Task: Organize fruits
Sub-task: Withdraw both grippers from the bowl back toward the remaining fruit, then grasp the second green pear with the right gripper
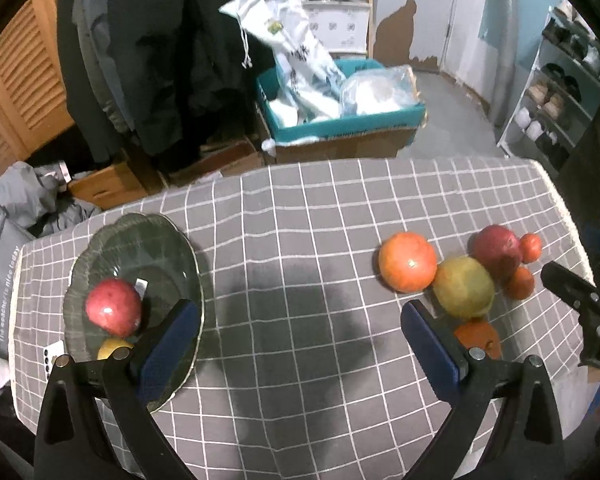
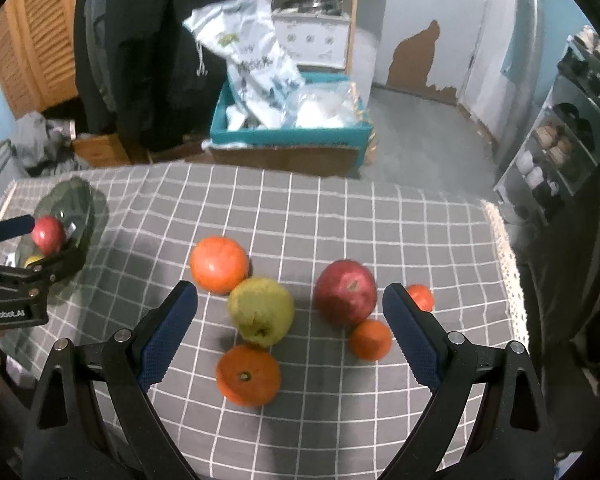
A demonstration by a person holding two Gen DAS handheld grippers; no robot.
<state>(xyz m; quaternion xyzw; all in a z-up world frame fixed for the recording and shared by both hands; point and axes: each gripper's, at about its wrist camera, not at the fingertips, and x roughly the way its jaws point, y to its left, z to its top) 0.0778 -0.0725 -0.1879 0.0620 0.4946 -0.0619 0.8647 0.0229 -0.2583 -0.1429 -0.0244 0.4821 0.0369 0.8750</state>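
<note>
Looking along the left claw, its jaws gape wide and empty over bare checked worktop; the glass plate, with a red apple and a yellow fruit on it, sits at its left finger. From the right claw, jaws equally wide and empty, the loose fruit lies directly ahead: the green pear and the big red apple fall between its fingers, so this hand is nearer for the next pick.
</note>
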